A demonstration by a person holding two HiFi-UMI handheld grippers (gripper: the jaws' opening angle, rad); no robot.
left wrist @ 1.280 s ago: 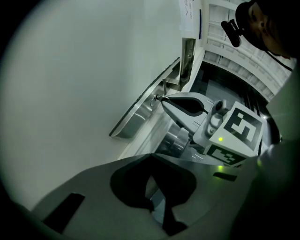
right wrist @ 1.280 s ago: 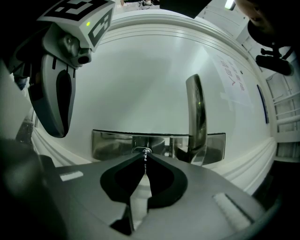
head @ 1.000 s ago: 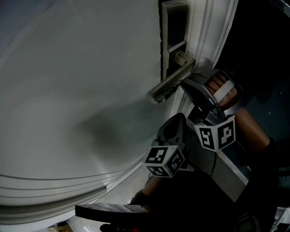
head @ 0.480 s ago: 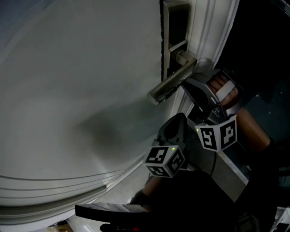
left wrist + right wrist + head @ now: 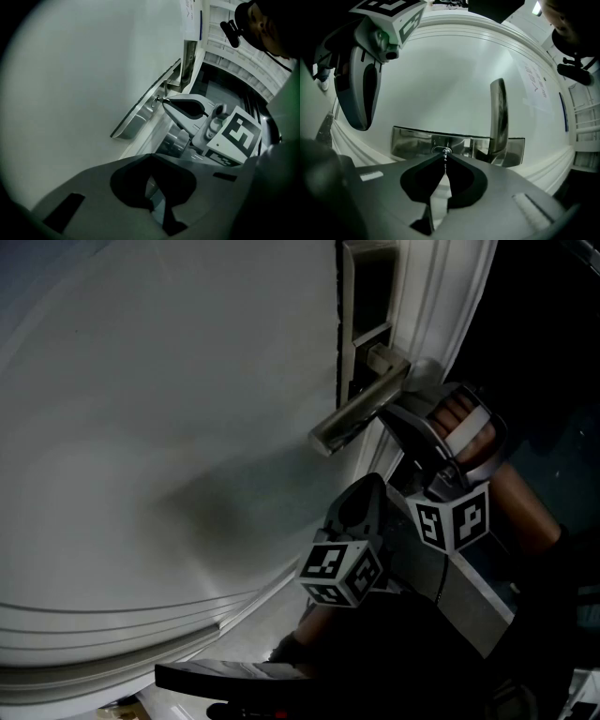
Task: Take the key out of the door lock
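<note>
Filling the head view: a broad white door [image 5: 169, 427], with a long brushed-steel lock plate [image 5: 417, 143] and a straight steel lever handle [image 5: 358, 415] near its right edge. Lower down, clear of the plate, left gripper [image 5: 151, 156] with jaws together on nothing. Pressed up to the plate, right gripper [image 5: 445, 158] with jaw tips pinched on the small silvery metal key [image 5: 445, 153], seated in the round keyhole near the handle's root. Likely light, stiff and slick, that key: best gripped flat across the bow and drawn straight out, without twisting, to avoid slipping or binding.
</note>
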